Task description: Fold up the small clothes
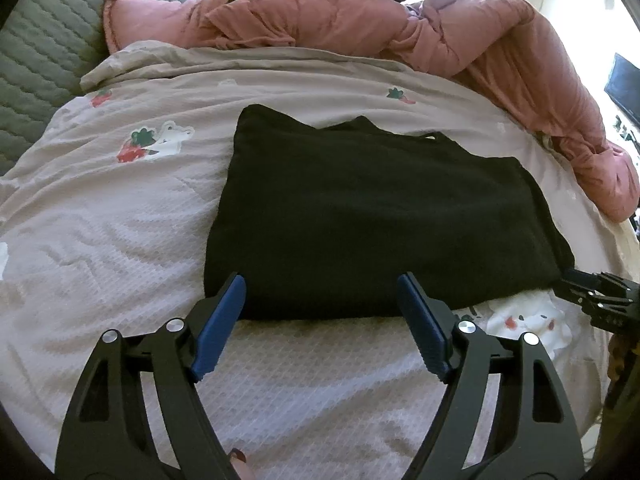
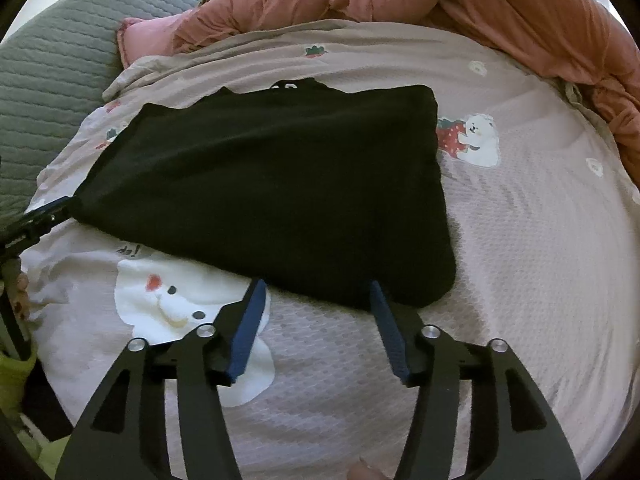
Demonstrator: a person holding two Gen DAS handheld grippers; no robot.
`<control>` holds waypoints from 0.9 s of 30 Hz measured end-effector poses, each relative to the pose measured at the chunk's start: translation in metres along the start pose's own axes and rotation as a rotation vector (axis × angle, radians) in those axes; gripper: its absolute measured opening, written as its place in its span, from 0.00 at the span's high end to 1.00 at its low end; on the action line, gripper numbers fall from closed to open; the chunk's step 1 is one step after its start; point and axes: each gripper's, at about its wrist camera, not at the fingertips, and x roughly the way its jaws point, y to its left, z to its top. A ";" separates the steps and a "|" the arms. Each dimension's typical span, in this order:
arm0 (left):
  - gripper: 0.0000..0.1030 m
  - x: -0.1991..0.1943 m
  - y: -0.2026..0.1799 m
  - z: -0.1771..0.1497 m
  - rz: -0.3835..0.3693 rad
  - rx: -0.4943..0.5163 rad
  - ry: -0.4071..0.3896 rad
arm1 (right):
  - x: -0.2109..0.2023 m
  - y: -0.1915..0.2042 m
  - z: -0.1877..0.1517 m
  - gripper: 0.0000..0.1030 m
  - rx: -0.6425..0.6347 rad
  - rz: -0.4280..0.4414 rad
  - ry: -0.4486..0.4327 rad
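1. The bed (image 1: pixel 100 240) was covered by a pale sheet printed with strawberries and white cartoon animals.
2. A pink quilt (image 1: pixel 360 20) lay bunched along the far side, with a grey quilted cover (image 1: pixel 44 52) at the left.
3. The folded black garment (image 1: pixel 372 216) lay flat in the middle of the sheet.
4. The left gripper (image 1: pixel 322 284) had its blue fingers (image 1: pixel 218 332) spread wide at the garment's near edge, gripping nothing.
5. The right gripper (image 2: pixel 318 290) likewise stood wide apart at the near right corner, empty.
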 end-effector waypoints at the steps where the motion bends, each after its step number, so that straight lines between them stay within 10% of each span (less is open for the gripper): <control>1: 0.26 -0.001 0.001 -0.001 0.001 -0.001 -0.001 | -0.001 0.002 0.000 0.44 -0.003 0.003 -0.002; 7: 0.23 -0.008 0.002 0.000 0.008 0.003 -0.014 | -0.010 0.014 0.003 0.30 -0.025 0.011 -0.034; 27: 0.10 -0.025 0.011 0.002 0.057 -0.006 -0.063 | -0.024 0.057 0.011 0.30 -0.114 0.063 -0.073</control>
